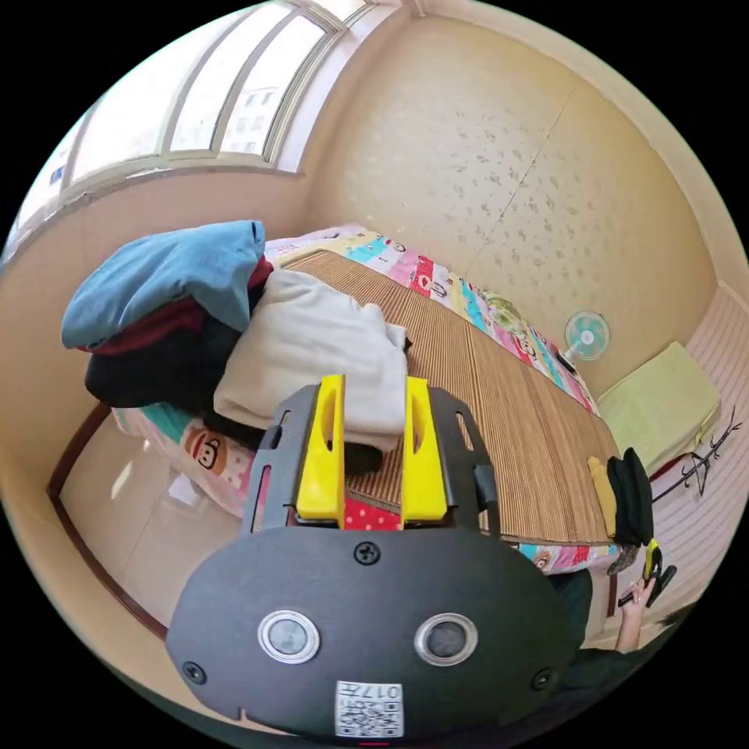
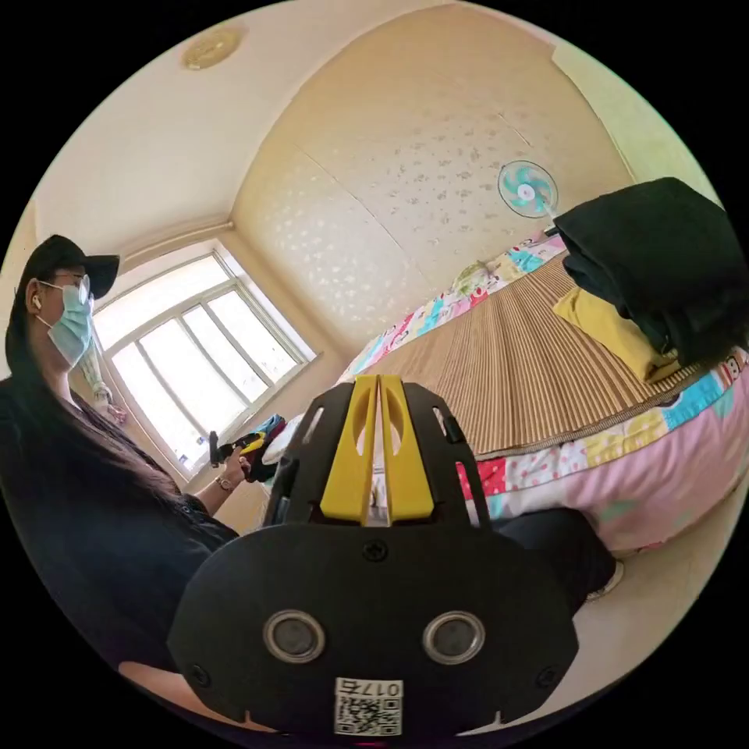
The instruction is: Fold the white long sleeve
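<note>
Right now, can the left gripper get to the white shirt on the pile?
Probably yes. The left gripper is open and points at the white shirt, which lies on the near edge of the pile with nothing between them.

Clothes pile (image 1: pixel 168 312) on bed (image 1: pixel 499 406) end

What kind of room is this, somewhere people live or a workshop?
Most likely a bedroom in a home. A bed topped with a woven mat and a cartoon-print sheet stands by the window, with clothes piled on it and a small fan at the far end.
</note>
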Available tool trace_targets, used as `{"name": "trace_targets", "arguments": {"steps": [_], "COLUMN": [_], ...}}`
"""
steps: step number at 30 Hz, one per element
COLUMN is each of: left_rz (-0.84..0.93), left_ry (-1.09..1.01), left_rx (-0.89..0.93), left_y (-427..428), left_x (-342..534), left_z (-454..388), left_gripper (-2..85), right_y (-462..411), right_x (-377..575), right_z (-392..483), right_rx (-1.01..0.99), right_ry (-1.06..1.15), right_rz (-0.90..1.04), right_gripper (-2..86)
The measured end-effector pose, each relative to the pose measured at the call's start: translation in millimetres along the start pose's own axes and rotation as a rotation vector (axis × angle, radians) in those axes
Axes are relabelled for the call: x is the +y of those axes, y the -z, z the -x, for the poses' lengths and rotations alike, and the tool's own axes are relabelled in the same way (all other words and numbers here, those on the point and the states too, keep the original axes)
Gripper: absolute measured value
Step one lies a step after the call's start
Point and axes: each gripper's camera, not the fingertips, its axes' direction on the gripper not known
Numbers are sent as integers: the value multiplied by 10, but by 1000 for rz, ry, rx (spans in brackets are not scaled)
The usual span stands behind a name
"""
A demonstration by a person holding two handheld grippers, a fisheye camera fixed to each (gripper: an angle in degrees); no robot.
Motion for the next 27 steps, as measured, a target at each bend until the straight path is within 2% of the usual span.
{"name": "trace_targets", "arguments": {"steps": [3, 4, 5, 7, 9, 12, 14, 20, 22, 27], "left_rz": [148, 298, 261, 174, 207, 204, 336, 682, 667, 368], "left_ry": [31, 67, 92, 86, 83, -161, -293, -382, -382, -343], "left_rx": [-1, 42, -6, 13, 106, 281, 391, 752, 761, 806], "left_y": [-714, -1179, -1311, -1231, -1091, -651, -472, -131, 60, 765], "left_x": [-386, -400, -305, -150, 0, 504, 1082, 1921, 1900, 1377], "left_z": [-30, -43, -116, -337, -571, -1145, -1509, -1837, -1957, -2404], "left_gripper": [121, 115, 101, 61, 24, 10, 4, 7, 15, 67], "right_y": [4, 1, -1, 5, 27, 67, 75, 48, 1, 4], "right_x": [-38, -10, 10, 116, 209, 371, 432, 424, 425, 509], "right_z": [156, 227, 256, 326, 359, 351, 270, -101, -241, -394], "right_rx": [-53, -13, 11, 79, 87, 135, 152, -25, -101, -199], "right_ry": [16, 30, 35, 31, 34, 45, 29, -45, -73, -101], "right_rz": [-14, -3, 6, 58, 101, 172, 207, 170, 159, 189], "right_gripper": [4, 4, 4, 4, 5, 4, 4, 3, 3, 3]}}
